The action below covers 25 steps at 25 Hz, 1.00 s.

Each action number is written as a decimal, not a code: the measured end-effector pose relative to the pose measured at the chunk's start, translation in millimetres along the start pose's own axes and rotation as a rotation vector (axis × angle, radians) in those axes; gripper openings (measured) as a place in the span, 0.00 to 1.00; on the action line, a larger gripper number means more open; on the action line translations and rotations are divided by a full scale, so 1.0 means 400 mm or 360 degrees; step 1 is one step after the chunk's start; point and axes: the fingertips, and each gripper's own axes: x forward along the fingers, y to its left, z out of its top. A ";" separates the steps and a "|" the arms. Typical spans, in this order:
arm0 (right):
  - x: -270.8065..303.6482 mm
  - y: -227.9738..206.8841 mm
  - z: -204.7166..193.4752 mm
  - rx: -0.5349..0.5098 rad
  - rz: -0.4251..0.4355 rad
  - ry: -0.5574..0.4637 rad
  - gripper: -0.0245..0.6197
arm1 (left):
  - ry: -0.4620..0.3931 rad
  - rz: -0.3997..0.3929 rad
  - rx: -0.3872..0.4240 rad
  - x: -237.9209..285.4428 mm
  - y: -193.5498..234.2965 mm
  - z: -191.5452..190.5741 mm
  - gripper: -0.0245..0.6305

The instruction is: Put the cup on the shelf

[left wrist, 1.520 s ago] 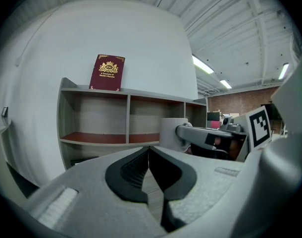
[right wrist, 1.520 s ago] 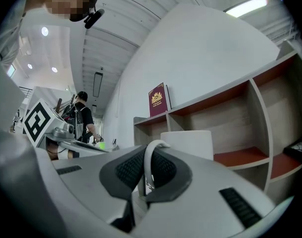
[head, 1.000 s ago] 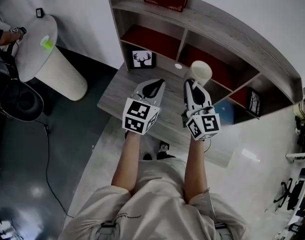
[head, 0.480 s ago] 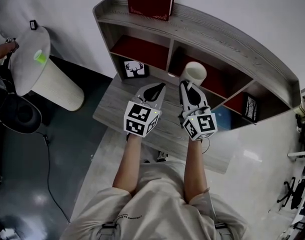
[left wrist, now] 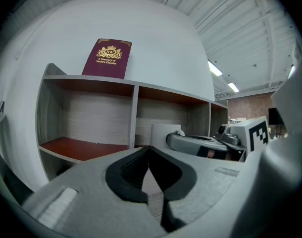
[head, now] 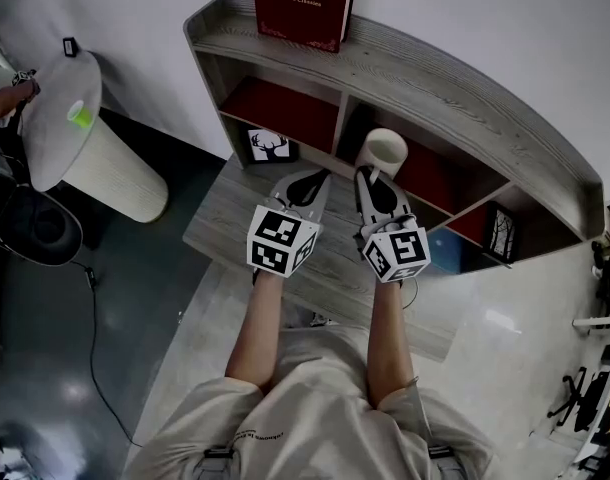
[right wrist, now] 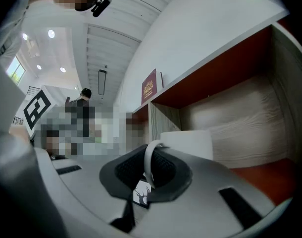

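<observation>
A white cup (head: 383, 152) hangs in the air at the mouth of the grey shelf's (head: 465, 86) middle red-floored compartment. My right gripper (head: 366, 175) is shut on the cup's thin handle (right wrist: 148, 163), which stands between its dark pads. In the right gripper view the cup's body (right wrist: 189, 143) sits just beyond the jaws, with the compartment's wood back wall behind it. My left gripper (head: 305, 179) hovers beside it over the desk, jaws shut on nothing. The left gripper view shows its tips (left wrist: 149, 150) meeting, with the cup (left wrist: 162, 133) and the right gripper (left wrist: 206, 144) off to the right.
A dark red book (head: 303, 3) stands on top of the shelf. Small deer pictures sit at the lower left (head: 267, 145) and lower right (head: 501, 230) of the shelf. The grey desk (head: 225, 216) lies below. A round side table (head: 57, 103) stands far left.
Both grippers have moved forward toward the shelf, the right one carrying the cup closer to the middle compartment's opening. Neither grip has changed.
</observation>
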 end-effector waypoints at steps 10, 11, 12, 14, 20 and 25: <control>0.029 -0.027 -0.023 0.0016 0.0007 0.0018 0.07 | 0.0007 0.0038 -0.0009 0.028 0.026 -0.006 0.05; 0.032 -0.028 -0.026 0.0015 0.0010 0.0021 0.07 | 0.0008 0.0042 -0.0009 0.030 0.029 -0.006 0.05; 0.035 -0.030 -0.028 0.0014 0.0012 0.0024 0.07 | 0.0009 0.0045 -0.0009 0.032 0.032 -0.005 0.05; 0.042 -0.034 -0.030 0.0007 0.0013 0.0031 0.07 | 0.0011 0.0051 -0.0006 0.037 0.038 -0.003 0.05; 0.064 -0.051 -0.039 0.0000 0.0017 0.0060 0.07 | 0.0017 0.0055 0.0002 0.057 0.048 0.000 0.05; 0.093 -0.056 -0.067 0.0096 0.0091 0.0232 0.07 | 0.0032 0.0051 0.0001 0.077 0.052 -0.004 0.05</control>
